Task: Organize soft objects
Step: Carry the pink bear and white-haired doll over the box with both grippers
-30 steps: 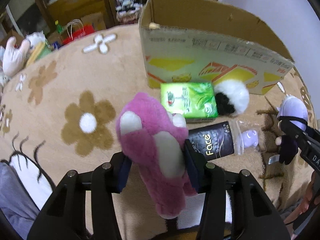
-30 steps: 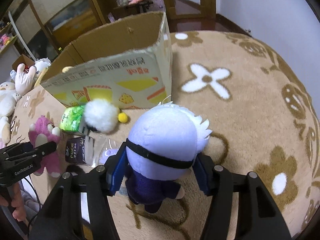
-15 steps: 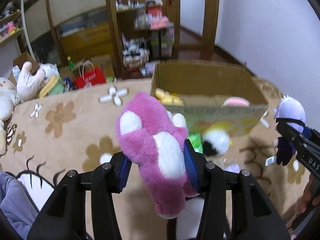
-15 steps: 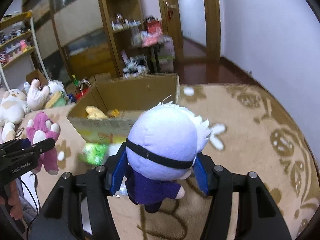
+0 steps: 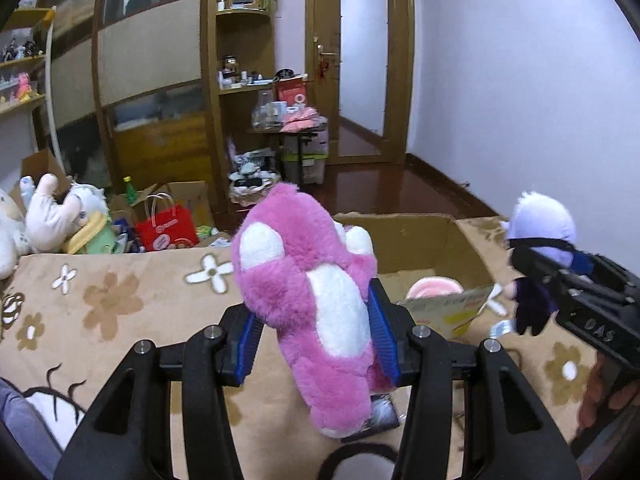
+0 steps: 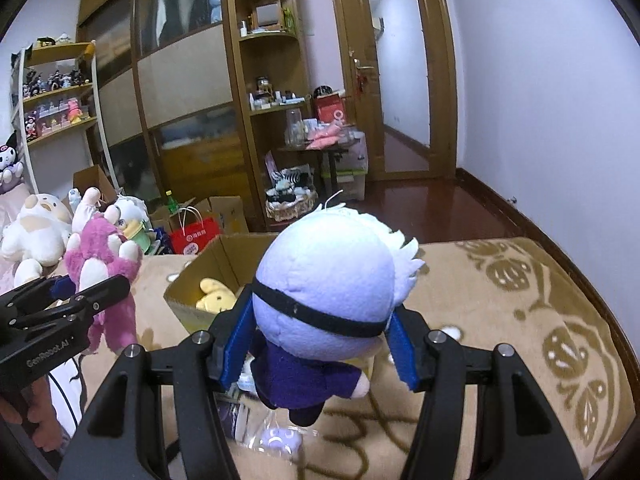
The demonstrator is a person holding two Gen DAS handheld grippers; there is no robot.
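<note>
My left gripper is shut on a pink plush bear with white paw pads and holds it up above the bed. My right gripper is shut on a white-haired doll with a black blindfold and dark purple clothes. An open cardboard box stands on the bed beyond both; a pink toy and a yellow plush lie inside it. The bear also shows in the right wrist view, and the doll in the left wrist view.
The bed has a tan flower-print blanket. Plush toys pile at the far left. A red bag and cartons stand on the floor by wooden shelves. A packet lies under the doll.
Both grippers have risen and tilted up with their toys. The view went from the box's front and the items before it to the box's open top and the room.
</note>
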